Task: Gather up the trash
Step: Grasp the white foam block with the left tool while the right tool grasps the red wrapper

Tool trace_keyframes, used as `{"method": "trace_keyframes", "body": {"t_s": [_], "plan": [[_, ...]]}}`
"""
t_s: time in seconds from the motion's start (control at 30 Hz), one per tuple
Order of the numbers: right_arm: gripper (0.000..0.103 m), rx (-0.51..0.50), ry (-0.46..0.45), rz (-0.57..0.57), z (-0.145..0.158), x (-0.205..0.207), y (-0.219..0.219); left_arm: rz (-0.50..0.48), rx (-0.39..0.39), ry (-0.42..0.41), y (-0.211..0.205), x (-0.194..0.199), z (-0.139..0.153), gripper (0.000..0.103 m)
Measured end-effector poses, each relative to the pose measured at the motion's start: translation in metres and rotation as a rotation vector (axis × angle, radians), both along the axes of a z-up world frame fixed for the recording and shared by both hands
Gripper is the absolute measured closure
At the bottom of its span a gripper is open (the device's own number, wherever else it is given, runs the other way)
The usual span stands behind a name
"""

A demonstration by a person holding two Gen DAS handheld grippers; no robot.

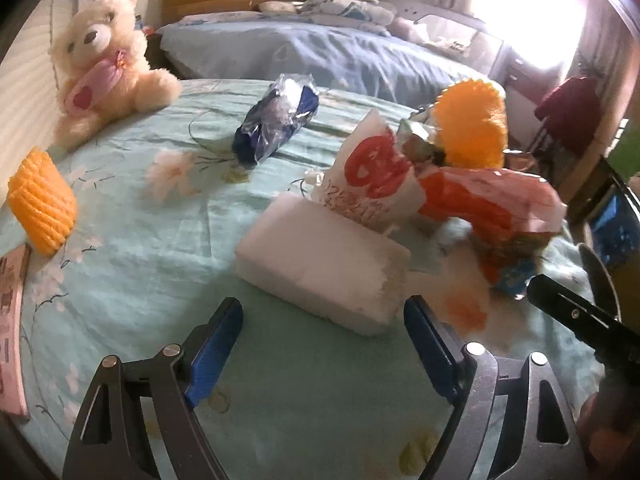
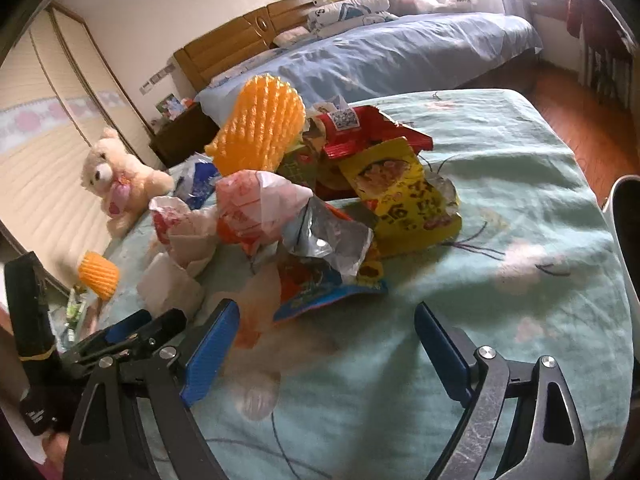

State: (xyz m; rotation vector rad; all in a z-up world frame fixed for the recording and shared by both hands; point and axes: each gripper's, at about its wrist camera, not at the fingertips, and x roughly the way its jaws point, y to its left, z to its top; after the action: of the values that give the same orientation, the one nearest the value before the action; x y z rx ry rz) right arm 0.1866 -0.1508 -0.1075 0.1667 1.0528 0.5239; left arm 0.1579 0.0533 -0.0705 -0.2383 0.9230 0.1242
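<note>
Blue-padded fingers of the left gripper [image 1: 323, 344] stand wide apart, holding nothing, above a pale green flowered bedspread [image 1: 140, 248]. Just beyond them, at twelve o'clock, lies a white foam block [image 1: 320, 268]. Behind it, toward one o'clock, sits a heap of trash: a white and red paper bag [image 1: 372, 172], an orange and white wrapper [image 1: 492, 204] and an orange foam net [image 1: 470, 124]. A blue plastic bag [image 1: 276, 120] lies alone at eleven o'clock. A cream teddy bear [image 1: 104, 64] sits at ten o'clock. The right gripper [image 2: 327, 340] also stands wide open and empty, with the heap at twelve o'clock, a yellow snack packet [image 2: 404, 196] and a red packet [image 2: 368, 132] among it.
</note>
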Motion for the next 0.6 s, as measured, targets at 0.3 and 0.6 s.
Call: {"method": "trace_keyframes", "body": {"t_s": [0.3, 0.6], "plan": [[0.093, -0.015, 0.007, -0.011, -0.007, 0.006, 0.003, -0.066, 0.026, -0.036, -0.013, -0.003, 0.000, 0.069], [0.102, 0.011, -0.049, 0.010, 0.010, -0.014, -0.010, -0.070, 0.023, -0.100, -0.010, -0.034, 0.012, 0.080]]}}
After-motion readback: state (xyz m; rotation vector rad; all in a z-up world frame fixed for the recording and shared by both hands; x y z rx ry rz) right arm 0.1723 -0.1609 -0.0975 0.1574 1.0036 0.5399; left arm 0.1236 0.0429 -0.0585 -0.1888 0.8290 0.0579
